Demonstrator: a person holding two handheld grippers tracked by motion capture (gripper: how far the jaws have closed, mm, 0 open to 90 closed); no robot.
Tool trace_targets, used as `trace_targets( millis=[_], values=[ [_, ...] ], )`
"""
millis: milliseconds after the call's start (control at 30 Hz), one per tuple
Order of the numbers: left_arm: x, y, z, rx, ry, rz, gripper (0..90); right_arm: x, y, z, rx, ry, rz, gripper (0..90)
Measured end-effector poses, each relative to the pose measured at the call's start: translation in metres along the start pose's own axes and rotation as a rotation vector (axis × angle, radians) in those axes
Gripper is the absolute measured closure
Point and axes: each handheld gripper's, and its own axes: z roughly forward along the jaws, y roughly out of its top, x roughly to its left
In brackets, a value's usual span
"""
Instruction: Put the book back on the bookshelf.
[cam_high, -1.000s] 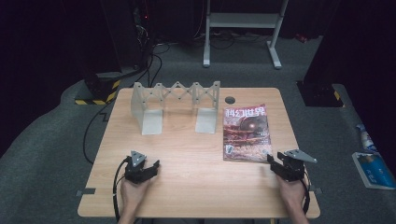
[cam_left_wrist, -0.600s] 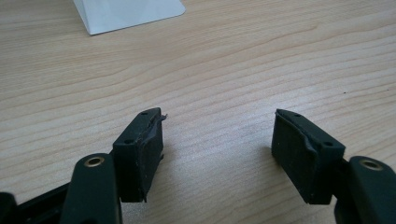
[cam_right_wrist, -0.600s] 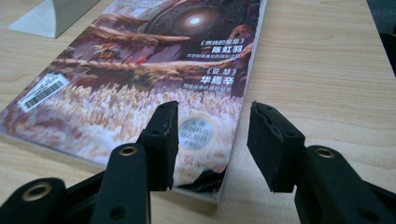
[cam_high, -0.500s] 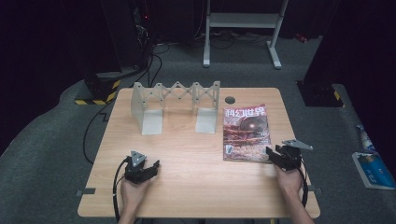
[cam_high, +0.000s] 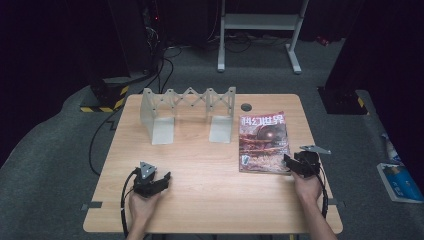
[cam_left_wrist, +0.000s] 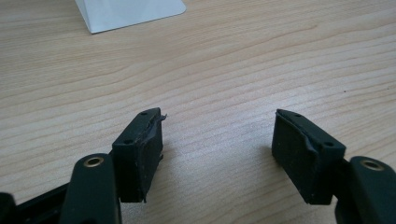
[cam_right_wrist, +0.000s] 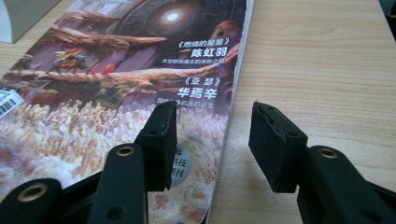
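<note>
The magazine (cam_high: 263, 142) lies flat, cover up, on the right half of the worktop (cam_high: 210, 200), its long sides running front to back, its right edge near but not at the worktop's right edge, with bare wood showing between. In the right gripper view the cover (cam_right_wrist: 116, 70) shows sci-fi art w/ Chinese text and a barcode at the left, and the mag's right edge runs up between the two jaws. The right claw (cam_high: 292, 164) sits at the mag's front right corner, low over it, jaws wide w/ nothing gripped; one jaw stands over the cover, the other over bare wood just beside the edge. Can't tell if either jaw touches the paper. The jaws have opened a little further just now, only the mag's edge under the gap. The left claw (cam_high: 159, 181) rests near the worktop's front left, well apart from the mag, jaws wide over bare wood, empty; in the left gripper view its pads (cam_left_wrist: 144, 154) hang just above the grain. Toward the back, left of the mag's top, stands a grey folding rack (cam_high: 187, 112) w/ a zigzag back and two flat feet. A small dark round grommet (cam_high: 245, 107) sits by the back edge, just behind the mag.
</note>
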Motion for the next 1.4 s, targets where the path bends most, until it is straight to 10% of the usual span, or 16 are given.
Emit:
trace_targets(
  millis=[567, 767, 1033, 1400],
  values=[
    [0.004, -0.001, -0.006, -0.009, -0.014, -0.05, 40.8, 0.002, -0.009, 0.01, -0.032, 0.06, 0.042, 53.0],
    [-0.002, 0.0, -0.007, -0.064, -0.049, 0.005, 48.2, 0.004, -0.014, 0.011, -0.066, 0.048, 0.021, 53.1],
    [-0.01, 0.011, -0.003, -0.064, -0.124, -0.031, 45.9, 0.006, -0.016, 0.011, -0.076, 0.032, 0.009, 53.2],
    [-0.034, 0.03, 0.001, -0.07, -0.135, 0.025, 45.0, 0.006, -0.016, 0.011, -0.083, 0.027, -0.004, 53.0]
  ],
)
